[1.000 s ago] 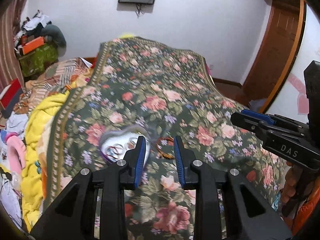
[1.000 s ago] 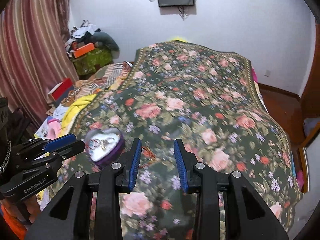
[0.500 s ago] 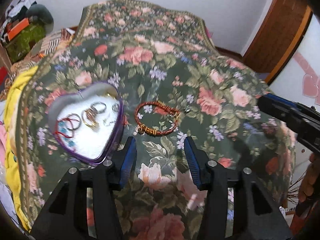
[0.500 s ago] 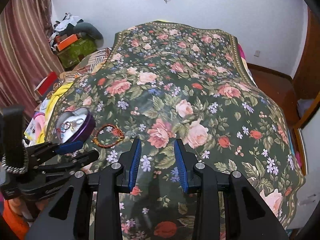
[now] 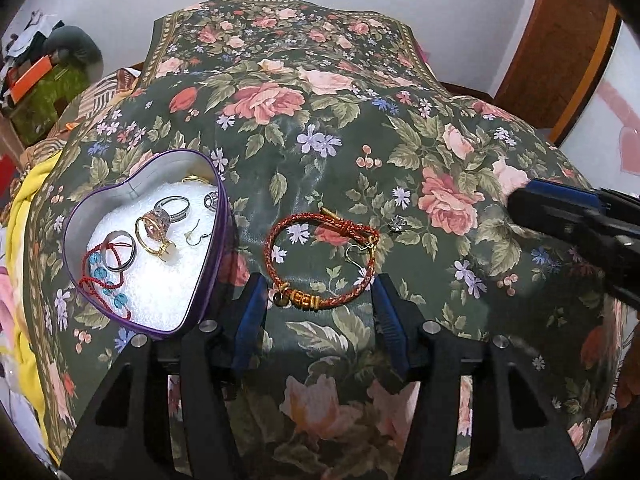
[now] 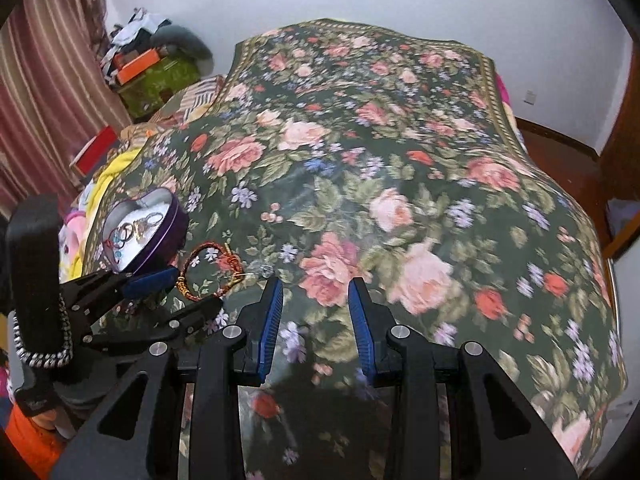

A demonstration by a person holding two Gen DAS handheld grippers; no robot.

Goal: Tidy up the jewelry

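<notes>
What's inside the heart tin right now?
The heart tin holds several rings, an earring hook and a red cord with blue beads on white padding. Anything beneath the padding is hidden.

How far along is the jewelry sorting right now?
Done: several rings, an earring hook and a red cord with blue beads lie in the purple heart-shaped tin. In hand: nothing yet; the left hand-held gripper is open, its fingers straddling the red braided bracelet with gold beads on the floral bedspread. Left: that bracelet, a gold hook and a small sparkly stud beside it. The right hand-held gripper is open and empty.
</notes>
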